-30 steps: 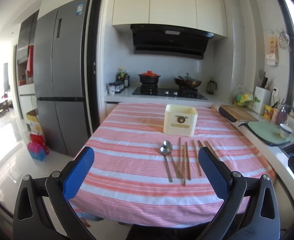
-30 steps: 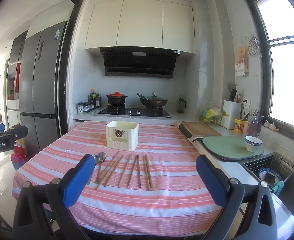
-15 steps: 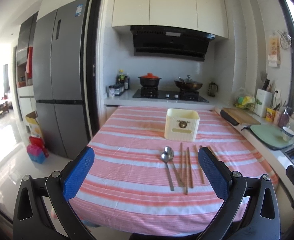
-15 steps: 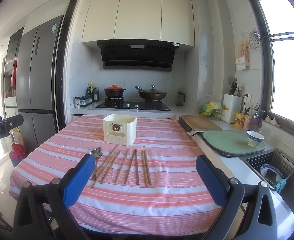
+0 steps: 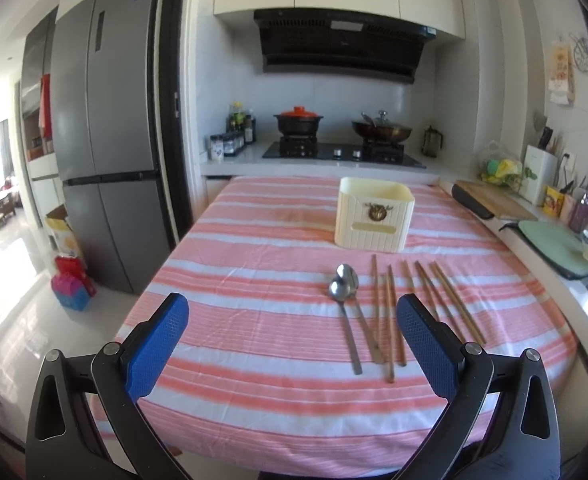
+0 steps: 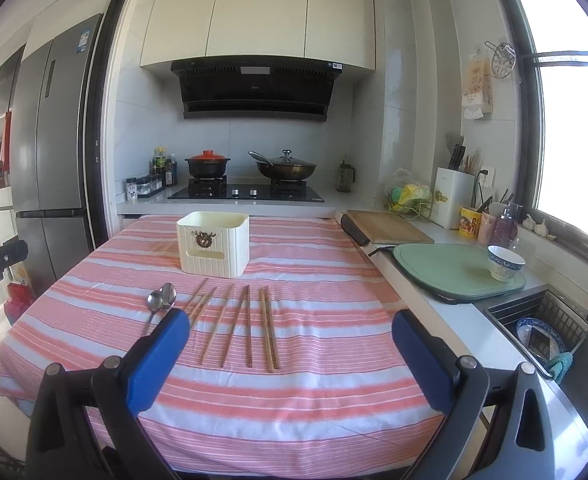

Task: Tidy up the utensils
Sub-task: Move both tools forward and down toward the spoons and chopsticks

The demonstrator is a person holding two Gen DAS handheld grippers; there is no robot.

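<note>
Left of the desk stands a grey refrigerator (image 5: pixel 106 152), and in the left wrist view the left tongs (image 5: pixel 292 328) hang released over the near edge of the desk's pink-and-white striped tablecloth (image 5: pixel 254 320), blue pads wide apart and grasping nothing. Past them lie two metal spoons (image 5: pixel 345 304) side by side, bowls toward the far end and touching or nearly so, with a row of wooden chopsticks (image 5: pixel 389 312) just to their right, all lying lengthwise on the cloth. Beyond the utensils, near but apart from them, a cream utensil holder (image 5: pixel 373 216) stands upright toward the far side of the desk. In the right wrist view the right tongs (image 6: pixel 290 344) are likewise released and empty, held above the near part of the cloth; the spoons (image 6: pixel 160 302) sit past the left pad and the chopsticks (image 6: pixel 246 324) between the pads, the holder (image 6: pixel 214 242) behind them. Further right, on the counter, lie a wooden cutting board (image 6: pixel 385 228), a green tray (image 6: pixel 449 268) carrying a blue-patterned bowl (image 6: pixel 505 262), and a sink (image 6: pixel 541 328) with dishes in it
</note>
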